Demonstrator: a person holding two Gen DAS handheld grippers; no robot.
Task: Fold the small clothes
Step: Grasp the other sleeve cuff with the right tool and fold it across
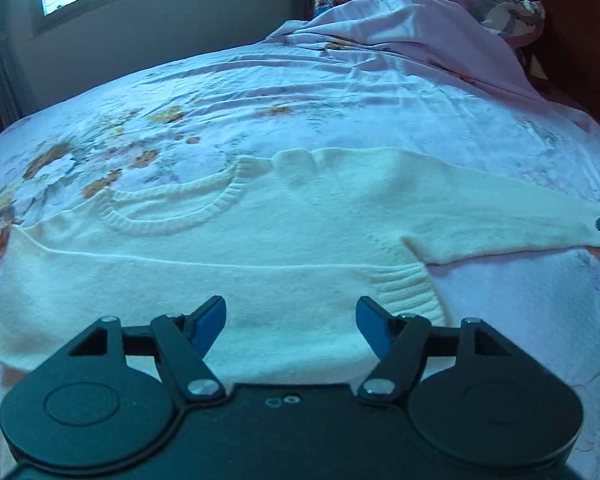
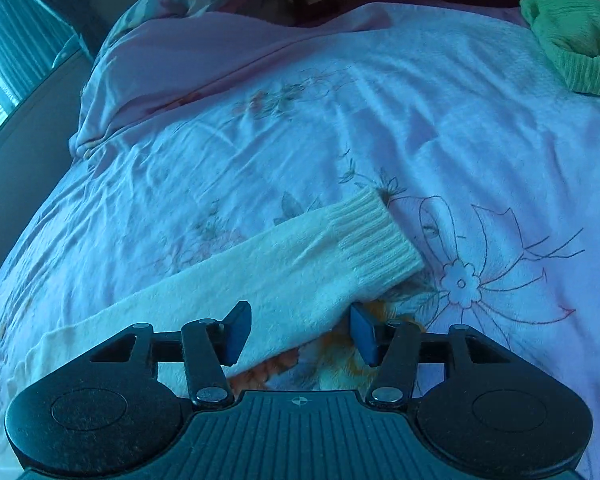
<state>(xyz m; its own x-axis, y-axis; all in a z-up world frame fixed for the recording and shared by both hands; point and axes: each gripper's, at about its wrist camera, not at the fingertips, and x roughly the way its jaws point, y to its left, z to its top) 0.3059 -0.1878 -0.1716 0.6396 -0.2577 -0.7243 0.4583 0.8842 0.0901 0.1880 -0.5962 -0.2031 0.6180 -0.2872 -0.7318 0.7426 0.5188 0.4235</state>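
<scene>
Sweater [image 1: 260, 248] flat across bedspread [image 1: 300, 92], sleeve [image 2: 300, 264] outstretched, cuff [image 2: 376, 236] up-right.

Left hand-held gripper [image 1: 291, 326] open; right hand-held gripper [image 2: 300, 334] open.

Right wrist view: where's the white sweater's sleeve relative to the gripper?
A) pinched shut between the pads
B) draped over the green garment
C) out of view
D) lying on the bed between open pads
D: the sleeve lies flat on the bedspread, passing between the right gripper pads, which stand apart from it.
</scene>
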